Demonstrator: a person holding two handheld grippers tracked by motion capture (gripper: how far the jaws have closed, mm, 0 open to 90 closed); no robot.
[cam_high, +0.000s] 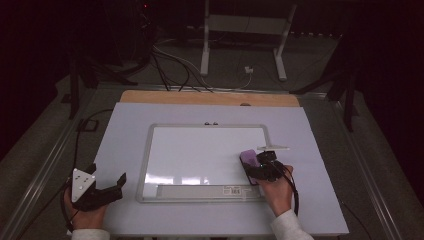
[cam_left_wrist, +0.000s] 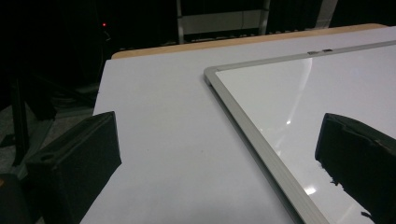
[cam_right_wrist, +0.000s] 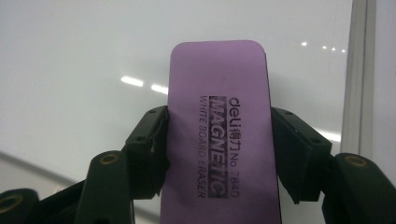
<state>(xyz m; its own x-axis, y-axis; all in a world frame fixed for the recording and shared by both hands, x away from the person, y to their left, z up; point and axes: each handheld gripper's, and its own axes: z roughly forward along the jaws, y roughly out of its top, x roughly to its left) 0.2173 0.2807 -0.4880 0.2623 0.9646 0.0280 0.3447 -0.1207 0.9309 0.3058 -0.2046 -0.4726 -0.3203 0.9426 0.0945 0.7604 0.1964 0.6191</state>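
High view: right hand-held gripper (cam_high: 259, 167) clamped on purple eraser (cam_high: 249, 161) at whiteboard (cam_high: 200, 150) right edge, wrist low, pointing forward; left hand-held gripper (cam_high: 107, 187) jaws apart, resting on table (cam_high: 125, 130) left of whiteboard.

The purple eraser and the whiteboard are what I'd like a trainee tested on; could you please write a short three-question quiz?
1. True or false: the right gripper is shut on the purple eraser.
2. Which sits over the whiteboard? A) the eraser B) the left gripper C) neither
3. Fill in: the left gripper's jaws are ____ with nothing between them.

Key:
1. True; its pads press both long sides.
2. A; the left gripper rests on the white table cover, left of the frame.
3. Open.
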